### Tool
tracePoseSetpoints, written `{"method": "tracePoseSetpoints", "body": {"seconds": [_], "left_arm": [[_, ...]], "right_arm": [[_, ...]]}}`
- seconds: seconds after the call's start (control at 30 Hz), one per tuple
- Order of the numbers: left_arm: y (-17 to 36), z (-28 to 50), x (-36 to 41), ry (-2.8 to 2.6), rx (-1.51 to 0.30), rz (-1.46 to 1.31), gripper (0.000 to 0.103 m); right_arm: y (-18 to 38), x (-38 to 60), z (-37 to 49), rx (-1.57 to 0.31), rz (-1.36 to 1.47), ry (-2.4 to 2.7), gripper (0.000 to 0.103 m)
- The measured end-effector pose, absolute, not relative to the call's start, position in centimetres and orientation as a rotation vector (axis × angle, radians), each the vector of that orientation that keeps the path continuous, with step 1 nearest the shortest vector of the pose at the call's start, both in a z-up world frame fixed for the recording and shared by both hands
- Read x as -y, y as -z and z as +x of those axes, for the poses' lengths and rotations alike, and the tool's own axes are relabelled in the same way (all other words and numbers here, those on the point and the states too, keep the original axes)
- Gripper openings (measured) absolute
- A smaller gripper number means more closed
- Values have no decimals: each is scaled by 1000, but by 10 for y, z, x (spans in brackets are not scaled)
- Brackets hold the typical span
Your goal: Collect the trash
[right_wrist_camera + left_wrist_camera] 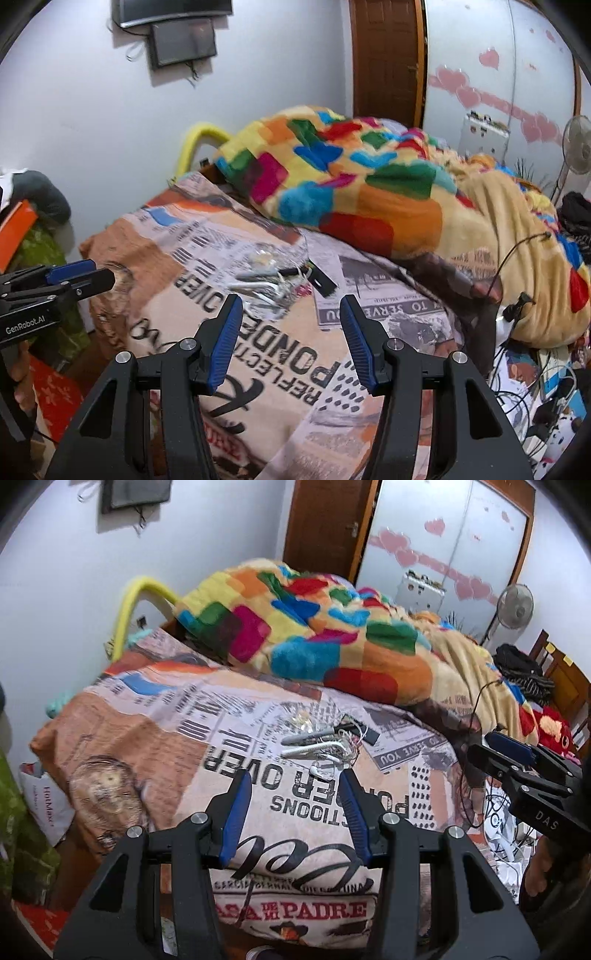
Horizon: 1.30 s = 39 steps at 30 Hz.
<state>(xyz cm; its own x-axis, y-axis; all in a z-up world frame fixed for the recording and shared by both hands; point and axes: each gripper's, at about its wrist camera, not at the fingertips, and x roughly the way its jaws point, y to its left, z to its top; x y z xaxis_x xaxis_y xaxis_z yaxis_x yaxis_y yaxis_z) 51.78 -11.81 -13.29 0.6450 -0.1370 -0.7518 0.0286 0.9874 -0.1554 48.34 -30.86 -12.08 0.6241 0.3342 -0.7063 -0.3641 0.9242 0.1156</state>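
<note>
On the bed (110,716), left wrist view: the left tongs (293,771) stand about half open, holding nothing, and the litter pile (325,742) of wrappers and tangled earphones lies just beyond their tips, slightly right, its long axis running left to right. Right wrist view: the right tongs (291,299), likewise half open and empty, have the litter pile (273,280) ahead and slightly left; the left tongs look nearer.

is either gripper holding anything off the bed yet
No, nothing is held. The left gripper and right gripper are both open and empty, short of the small pile of litter on the bedspread.
</note>
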Motion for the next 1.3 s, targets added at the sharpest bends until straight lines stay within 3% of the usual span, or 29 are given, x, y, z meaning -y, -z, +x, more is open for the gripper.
{"method": "tracePoseSetpoints", "body": {"seconds": [0.6, 1.0, 1.1, 1.23, 1.3], "left_arm": [[274, 654, 135, 240, -1058, -114, 48], [292, 685, 143, 381, -1027, -79, 48], [294, 684, 144, 421, -1022, -91, 48], [295, 679, 148, 437, -1017, -71, 46], [294, 675, 151, 447, -1021, -61, 34]], "right_arm": [[235, 309, 588, -1006, -71, -377, 51], [259, 288, 626, -984, -163, -410, 50], [263, 283, 628, -978, -185, -432, 35], [264, 284, 627, -962, -190, -438, 31], [264, 286, 625, -964, -185, -432, 25]]}}
